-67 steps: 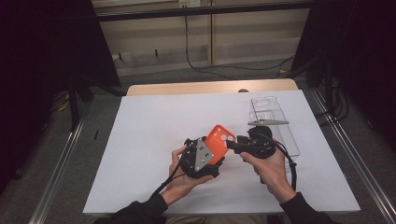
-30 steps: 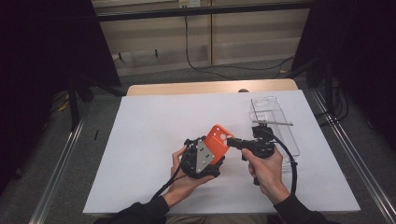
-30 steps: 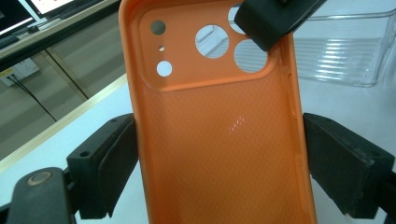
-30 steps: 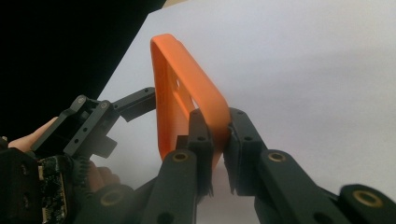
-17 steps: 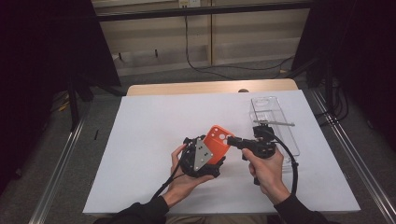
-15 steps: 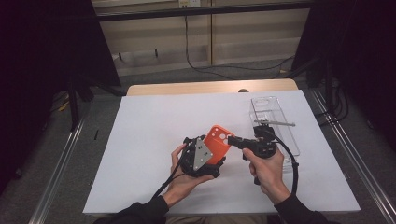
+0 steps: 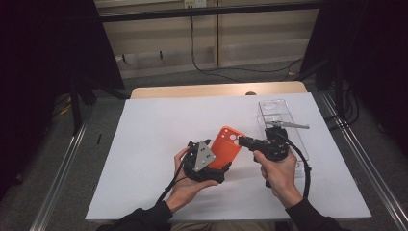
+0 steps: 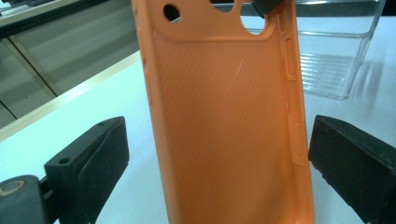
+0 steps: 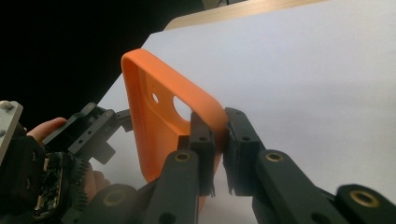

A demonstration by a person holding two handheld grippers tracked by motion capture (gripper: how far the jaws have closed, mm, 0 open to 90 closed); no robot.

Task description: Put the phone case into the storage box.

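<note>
High view: orange phone case held above mid-table, upright-tilted, between left tongs and right tongs.

Left gripper view: case standing between wide-open jaws, neither pad touching it; left tongs slack. Patterned inner face, camera cutouts, side button bumps.

Right gripper view: right tongs clamped on top corner rim of case, beside camera cutout.

Handling, judged: light, soft, flexible silicone-type shell; slightly grippy, not fragile; prone to bending if held by one corner. Best hold: long side rims, across width.

Surface: white table, matte. Clear plastic tray at far right. Surroundings: dark, floor cables behind.
</note>
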